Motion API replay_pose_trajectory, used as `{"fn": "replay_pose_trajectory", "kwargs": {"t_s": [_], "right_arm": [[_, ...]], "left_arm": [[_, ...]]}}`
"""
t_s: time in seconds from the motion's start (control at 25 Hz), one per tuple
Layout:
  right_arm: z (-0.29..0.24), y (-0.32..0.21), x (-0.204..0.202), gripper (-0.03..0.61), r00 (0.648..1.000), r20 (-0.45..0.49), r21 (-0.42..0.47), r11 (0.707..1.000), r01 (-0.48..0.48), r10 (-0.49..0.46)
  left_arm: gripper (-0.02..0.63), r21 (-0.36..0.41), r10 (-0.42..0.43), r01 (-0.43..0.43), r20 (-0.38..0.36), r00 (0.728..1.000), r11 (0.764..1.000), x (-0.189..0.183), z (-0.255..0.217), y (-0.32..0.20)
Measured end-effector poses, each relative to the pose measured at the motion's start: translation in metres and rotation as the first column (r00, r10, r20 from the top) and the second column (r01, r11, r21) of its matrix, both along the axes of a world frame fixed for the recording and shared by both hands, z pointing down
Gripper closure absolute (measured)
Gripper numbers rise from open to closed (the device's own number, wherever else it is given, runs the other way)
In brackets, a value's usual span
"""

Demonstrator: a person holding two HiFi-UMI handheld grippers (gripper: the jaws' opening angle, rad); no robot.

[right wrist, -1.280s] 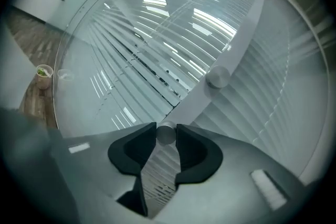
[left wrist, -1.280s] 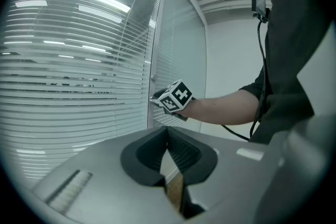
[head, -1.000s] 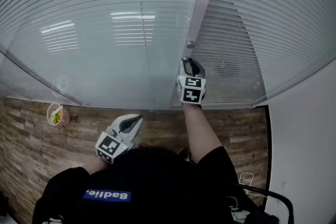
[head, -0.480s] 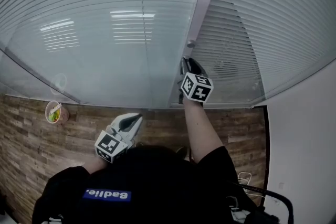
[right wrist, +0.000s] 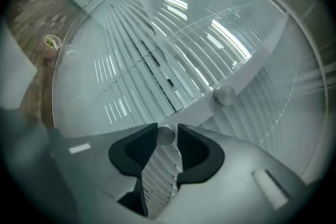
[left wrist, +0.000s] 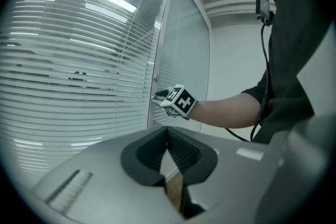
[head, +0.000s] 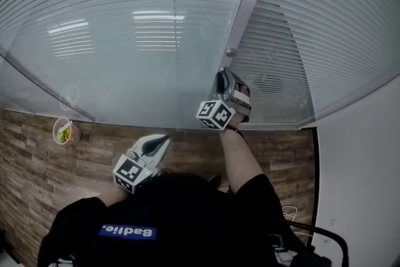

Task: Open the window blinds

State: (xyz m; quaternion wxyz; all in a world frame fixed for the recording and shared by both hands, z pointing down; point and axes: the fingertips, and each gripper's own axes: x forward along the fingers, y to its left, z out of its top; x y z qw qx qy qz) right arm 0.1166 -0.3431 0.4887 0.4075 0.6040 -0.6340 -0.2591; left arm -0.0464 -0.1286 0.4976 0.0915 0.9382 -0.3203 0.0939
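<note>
Since a second ago the right gripper (head: 223,75) has rolled, its marker cube swinging toward 8 o'clock. Its jaws have just been closing and pinch a round tilt knob (right wrist: 166,135) on the frame post (head: 247,3). A second knob (head: 230,52) sits at its 12 o'clock. The window blinds (head: 294,22) hang behind glass at 1 o'clock. The left gripper (head: 164,141), at 7 o'clock, is pressed together and empty.

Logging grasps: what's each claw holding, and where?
Right claw: small round knob on the window frame, gripped across its sides at the tips; jaws just closed further. Left claw: nothing, shut.
</note>
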Motion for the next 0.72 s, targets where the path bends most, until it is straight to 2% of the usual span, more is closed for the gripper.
{"fn": "replay_pose_trajectory", "kwargs": {"t_s": [0.08,0.12,0.16,0.24,0.36,0.44,0.52,0.56,0.6,0.64,0.72], "right_arm": [[0.004,0.000,-0.001,0.391,1.000,-0.013,-0.020,1.000,0.013,-0.013],[0.007,0.000,-0.001,0.385,1.000,-0.015,-0.026,1.000,0.017,-0.018],[0.008,0.000,-0.001,0.387,1.000,-0.024,-0.025,1.000,0.018,-0.018],[0.010,-0.001,0.002,0.439,0.998,-0.061,-0.018,1.000,0.007,-0.008],[0.010,-0.005,0.005,0.439,0.995,-0.104,-0.014,1.000,-0.006,0.004],[0.008,-0.005,0.006,0.449,0.999,-0.053,-0.005,1.000,-0.011,0.011],[0.005,-0.006,0.008,0.453,0.992,0.126,-0.016,1.000,-0.016,0.018],[0.004,-0.006,0.009,0.453,0.967,0.254,-0.031,0.999,-0.018,0.026],[0.003,-0.006,0.011,0.454,0.921,0.388,-0.047,0.999,-0.018,0.035],[0.002,-0.006,0.013,0.454,0.859,0.510,-0.062,0.998,-0.015,0.044],[0.000,-0.007,0.016,0.454,0.710,0.702,-0.083,0.997,0.000,0.059]], "left_arm": [[0.615,-0.002,-0.004,0.004,-0.001,1.000,1.000,-0.001,0.001,-0.001],[0.615,-0.003,-0.007,0.007,-0.001,1.000,1.000,-0.002,0.001,-0.001],[0.614,-0.006,-0.009,0.009,-0.002,1.000,1.000,-0.003,0.002,-0.002],[0.615,-0.010,-0.012,0.012,-0.001,1.000,1.000,-0.005,0.003,-0.002],[0.615,-0.010,-0.014,0.014,-0.001,1.000,1.000,-0.006,0.003,-0.002],[0.615,-0.012,-0.016,0.016,-0.003,1.000,1.000,-0.007,0.002,-0.002],[0.615,-0.012,-0.018,0.018,-0.005,1.000,1.000,-0.007,0.002,-0.003],[0.615,-0.012,-0.019,0.018,-0.006,1.000,1.000,-0.007,0.002,-0.004],[0.614,-0.012,-0.019,0.019,-0.007,1.000,1.000,-0.007,0.001,-0.004],[0.615,-0.012,-0.019,0.019,-0.009,1.000,1.000,-0.007,0.001,-0.004],[0.614,-0.016,-0.020,0.020,-0.011,1.000,1.000,-0.007,0.001,-0.004]]}}
